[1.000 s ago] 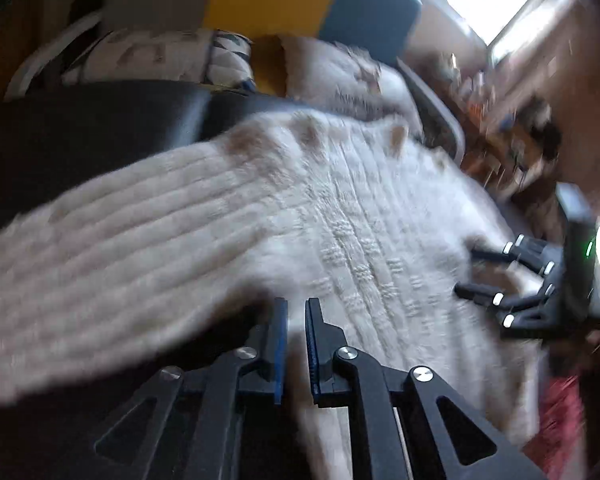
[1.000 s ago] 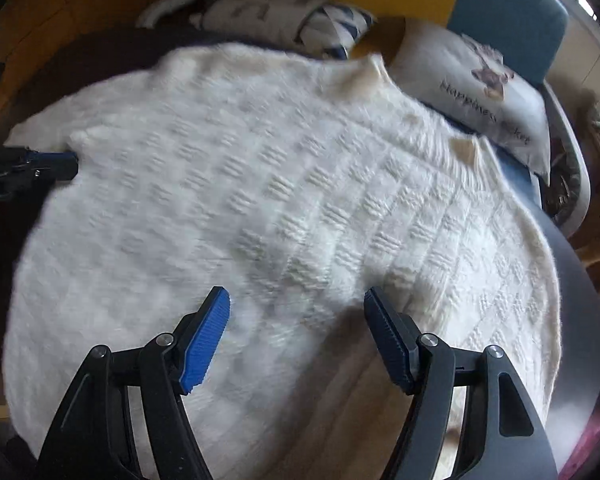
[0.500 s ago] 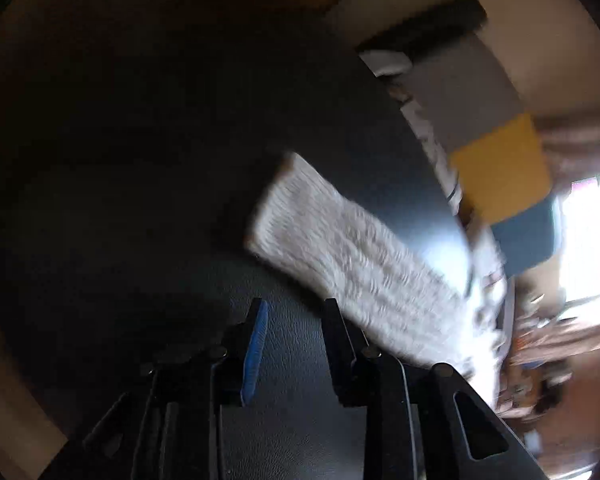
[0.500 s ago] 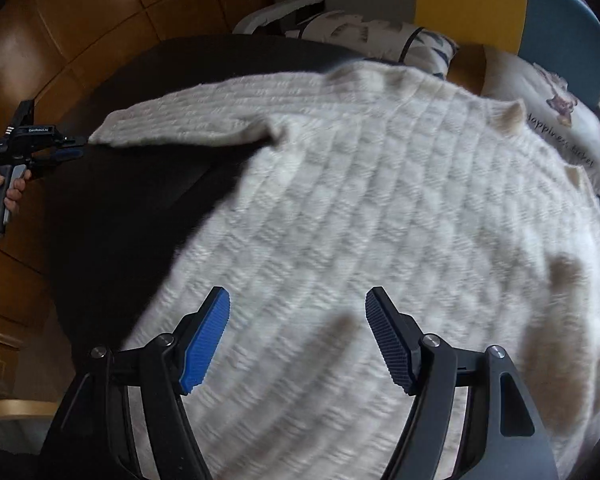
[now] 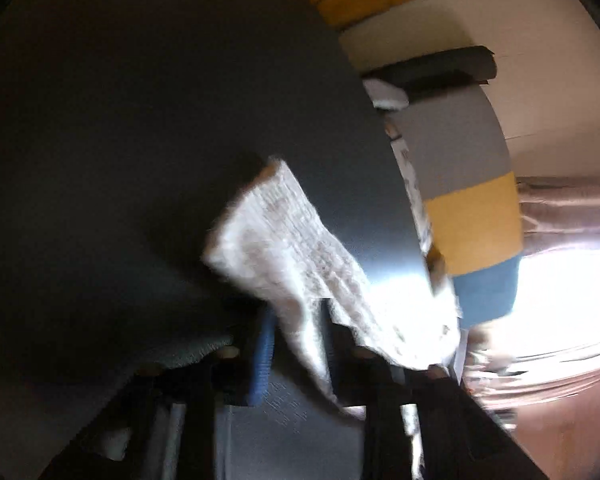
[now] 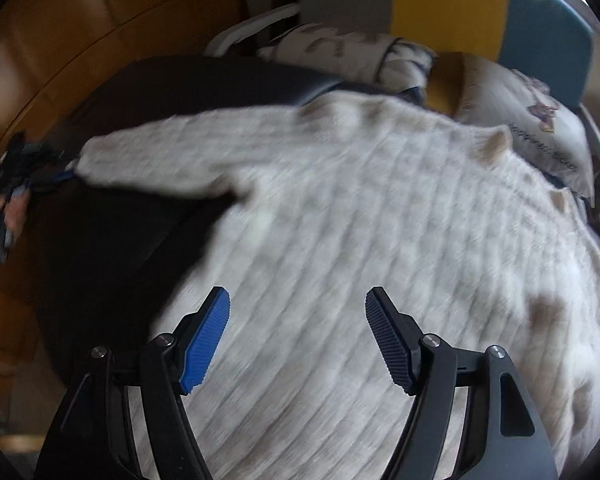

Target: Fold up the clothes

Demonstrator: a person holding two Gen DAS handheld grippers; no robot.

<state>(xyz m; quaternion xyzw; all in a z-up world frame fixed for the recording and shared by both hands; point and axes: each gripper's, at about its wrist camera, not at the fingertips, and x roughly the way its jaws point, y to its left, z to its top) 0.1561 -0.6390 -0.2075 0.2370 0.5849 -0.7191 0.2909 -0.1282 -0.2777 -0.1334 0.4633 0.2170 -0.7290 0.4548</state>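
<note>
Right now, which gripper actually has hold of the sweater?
The left gripper: its fingers pinch the sleeve cuff, stretched out sideways. The right gripper is open above the sweater body, holding nothing.

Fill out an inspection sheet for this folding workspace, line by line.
Surface: dark round table, mostly covered.
Job's things: cream knit sweater spread flat, one sleeve stretched out sideways.
Clutter: nothing seen on the table.
Grippers: left hand-held gripper has just closed on the sleeve cuff; right hand-held gripper open above the sweater body, holding nothing.
Cables: nothing seen.
Surroundings: printed cushions on a seat behind the table, yellow, grey and blue panels, wooden floor, bright window.
</note>
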